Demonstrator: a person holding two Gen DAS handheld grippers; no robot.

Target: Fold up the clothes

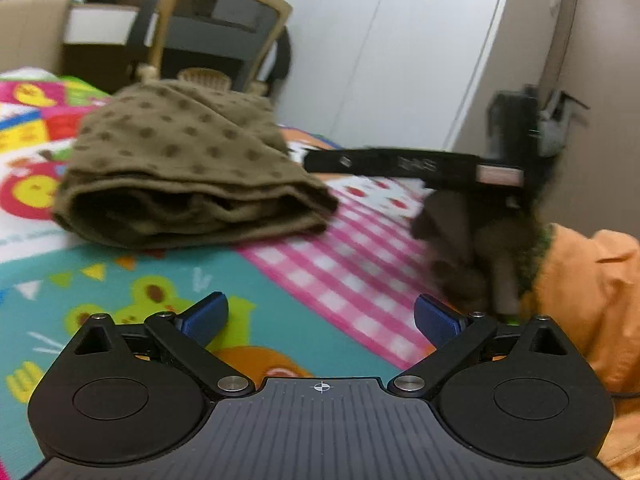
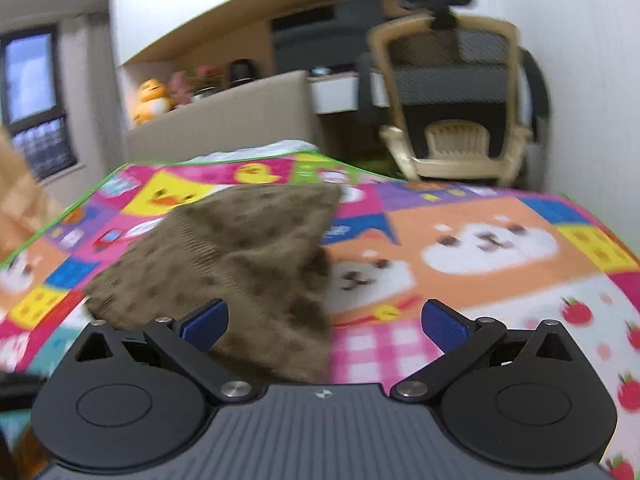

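A folded olive-brown garment with dark dots lies on the colourful play mat; in the right wrist view it lies just ahead of the gripper, left of centre. My left gripper is open and empty, above the mat, short of the garment. My right gripper is open and empty, its left finger over the garment's near edge. In the left wrist view the other gripper shows blurred at the right, above a dark brown cloth.
An orange garment lies at the right of the mat. A beige office chair and a desk stand behind the mat. A cardboard box and a shelf with toys are at the back left.
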